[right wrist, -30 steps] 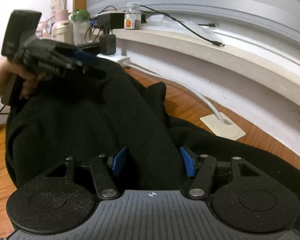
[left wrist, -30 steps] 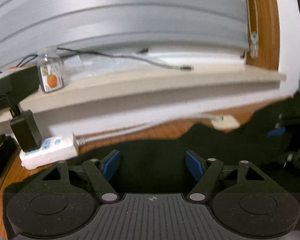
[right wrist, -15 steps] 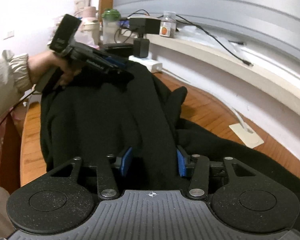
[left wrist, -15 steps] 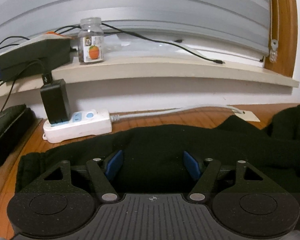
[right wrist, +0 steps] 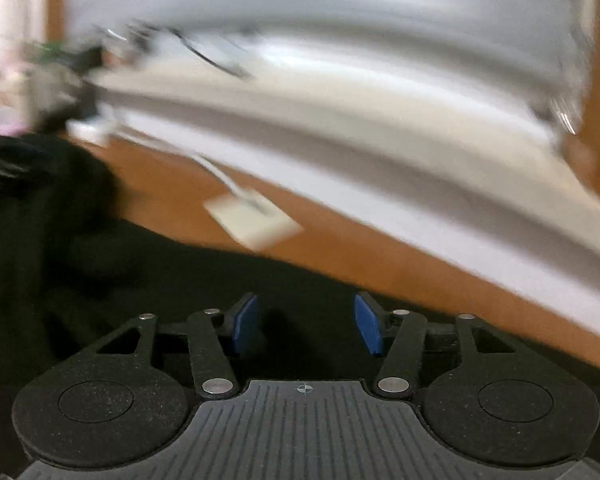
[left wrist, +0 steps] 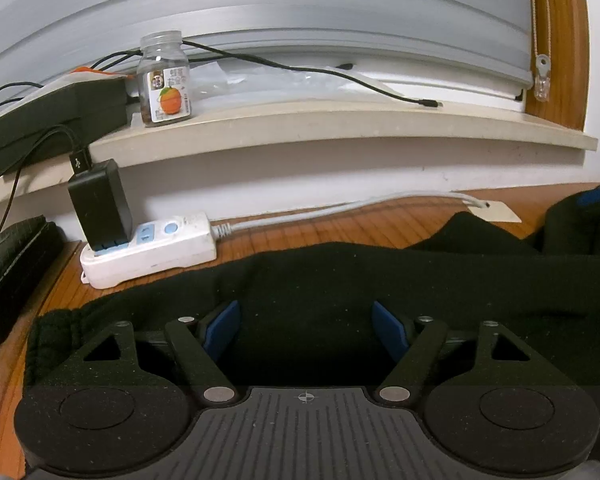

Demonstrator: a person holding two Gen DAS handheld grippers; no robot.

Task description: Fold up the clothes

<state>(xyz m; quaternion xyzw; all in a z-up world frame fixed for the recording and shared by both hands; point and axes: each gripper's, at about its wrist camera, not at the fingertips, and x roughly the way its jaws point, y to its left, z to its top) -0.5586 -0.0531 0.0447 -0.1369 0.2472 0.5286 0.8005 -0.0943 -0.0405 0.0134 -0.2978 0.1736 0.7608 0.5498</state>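
The black garment point(left wrist: 340, 280) lies spread over the wooden table point(left wrist: 320, 228), its ribbed hem toward the power strip point(left wrist: 152, 248) at the wall. The left gripper point(left wrist: 306, 326) hangs low over the cloth, blue pads well apart, fabric lying between them but nothing pinched. Over on the right wrist view everything smears with motion. The right gripper point(right wrist: 307, 328) sits above the garment's near edge, and its jaws have just been opening a little; black cloth lies under the gap, pads apart, no grip that I can see.

My read: this is between folds. Both claws look free and are lining up on the cloth, with the right one heading along the edge toward the white floor plate point(right wrist: 256, 220).

Next, each gripper needs to settle on an edge or corner, close firmly on one layer, then lift and carry it across. The risk is catching two layers, or dragging the whole garment toward the power strip.
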